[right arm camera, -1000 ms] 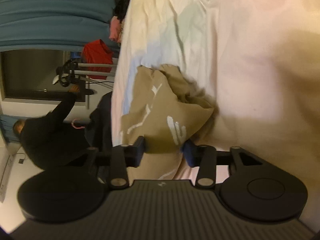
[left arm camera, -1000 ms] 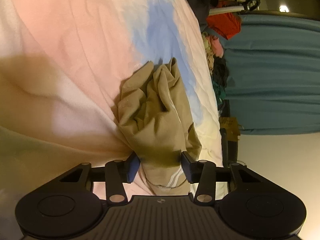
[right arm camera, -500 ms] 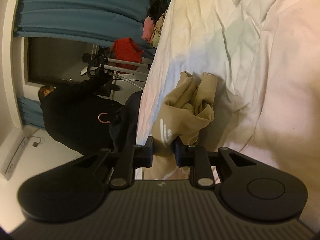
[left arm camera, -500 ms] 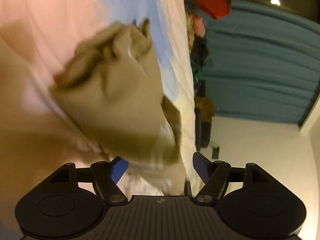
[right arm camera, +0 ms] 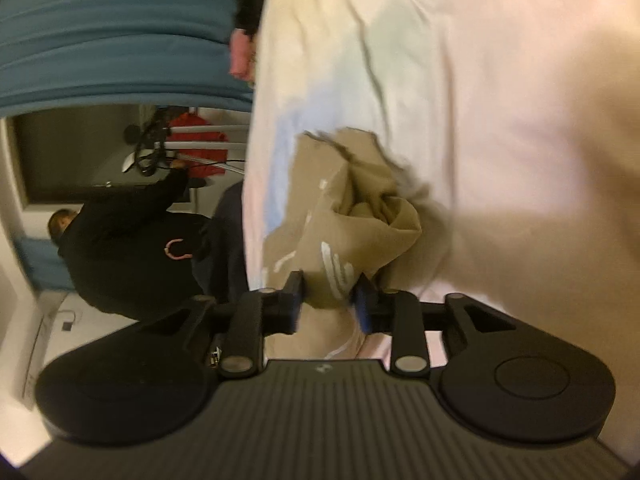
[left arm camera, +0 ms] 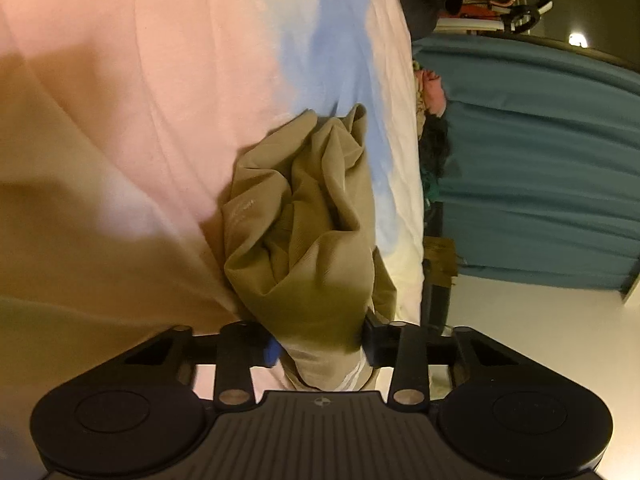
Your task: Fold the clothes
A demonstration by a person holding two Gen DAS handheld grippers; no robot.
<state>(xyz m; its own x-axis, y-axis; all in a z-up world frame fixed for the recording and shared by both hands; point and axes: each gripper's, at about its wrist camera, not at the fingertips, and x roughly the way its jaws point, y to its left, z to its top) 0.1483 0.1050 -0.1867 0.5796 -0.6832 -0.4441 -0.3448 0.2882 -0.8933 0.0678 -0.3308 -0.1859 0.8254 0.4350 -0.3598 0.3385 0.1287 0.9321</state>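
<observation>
A crumpled tan garment with white stripes [left arm camera: 308, 232] hangs bunched over the pastel bed sheet [left arm camera: 160, 80]. In the left wrist view my left gripper [left arm camera: 320, 340] has its jaws set wide with a thick bundle of the tan cloth between them, and it appears shut on it. In the right wrist view my right gripper [right arm camera: 330, 300] is shut on another part of the garment [right arm camera: 352, 208], near the white stripe print. Both wrist views are rolled sideways.
The bed's edge [left arm camera: 416, 200] runs beside a teal curtain [left arm camera: 540, 160]. A pile of clothes [left arm camera: 430, 92] lies at the bed's side. A person in black [right arm camera: 132, 248] stands by a rack with a red garment [right arm camera: 196, 136].
Half a second ago the left jaws were wide open with the cloth loose; now they press on it. The right gripper has stayed shut on the garment while both swung.
</observation>
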